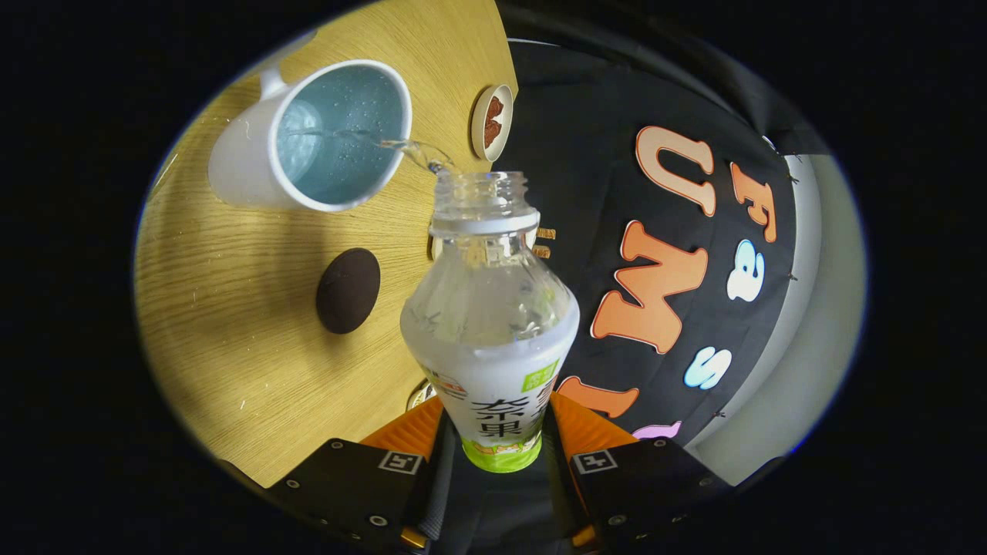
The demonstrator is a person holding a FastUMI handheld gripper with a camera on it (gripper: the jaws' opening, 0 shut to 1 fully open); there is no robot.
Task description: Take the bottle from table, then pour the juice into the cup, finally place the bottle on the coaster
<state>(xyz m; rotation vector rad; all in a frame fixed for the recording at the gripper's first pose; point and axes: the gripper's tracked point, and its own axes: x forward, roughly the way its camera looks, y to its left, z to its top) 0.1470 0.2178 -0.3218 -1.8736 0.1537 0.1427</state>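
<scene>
Tongs-like two-finger gripper [493, 455] closed snugly on a clear plastic bottle [490, 331], one finger pressed against each side of its labelled lower body. That bottle, uncapped, with a threaded neck and a white and green label, is the landmark for everything else. It is tipped over, so the whole scene looks rotated, and its open mouth points toward a white ceramic cup [308, 139] with a handle, which stands just beyond the mouth on a round light wooden table [231, 370]. A thin stream of clear liquid [401, 146] leaves the bottle's mouth and arcs over the cup's near rim into the cup, whose inside looks pale blue and already holds some liquid. Beside the bottle's shoulder, on the same side as the cup but nearer the fingers, a dark brown round coaster [348, 290] lies flat on the wood with nothing on it, well apart from the cup. Past the bottle's mouth, near the table's edge, sits a small round dish [492, 122] with a pale rim and something reddish brown inside. Behind the bottle on its other side hangs the booth's black cloth wall [586, 154].
</scene>
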